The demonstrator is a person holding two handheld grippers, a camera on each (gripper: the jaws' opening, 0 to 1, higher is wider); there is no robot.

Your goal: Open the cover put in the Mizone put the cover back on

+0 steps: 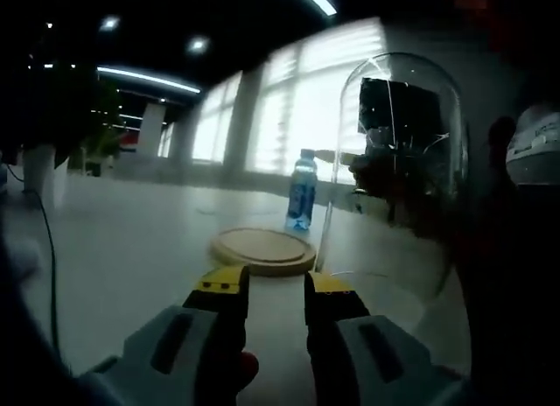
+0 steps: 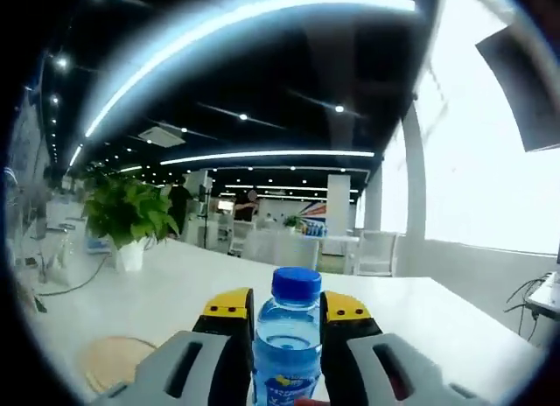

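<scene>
While raised off the white table (image 2: 455, 336) in the right gripper view, clamped between the yellow-tipped jaws of the right gripper (image 2: 287, 318): a Mizone bottle (image 2: 284, 345), upright, clear plastic with pale blue liquid, a ribbed round blue cap and a blue label low on its body. Pressed against both sides of the bottle just below the shoulder, grey jaw bodies with matte yellow ends. Down at lower left on the table, a round wooden base (image 2: 114, 360), flat and light-grained. Farther back, a leafy potted plant (image 2: 129, 218) in a white pot.

Seen from the left gripper view, that same bottle (image 1: 301, 192) upright beyond the wooden disc (image 1: 262, 249), apparently above the table; contact with the tabletop hard to judge. Left gripper (image 1: 276, 288) with jaws parted by a modest gap, yellow tips close to the near rim of the disc, nothing visibly between them. To the right of the disc, a tall clear glass dome cover (image 1: 398, 161), smooth and bell-shaped, off the base, its open rim near the right jaw; whether touching cannot be told.
</scene>
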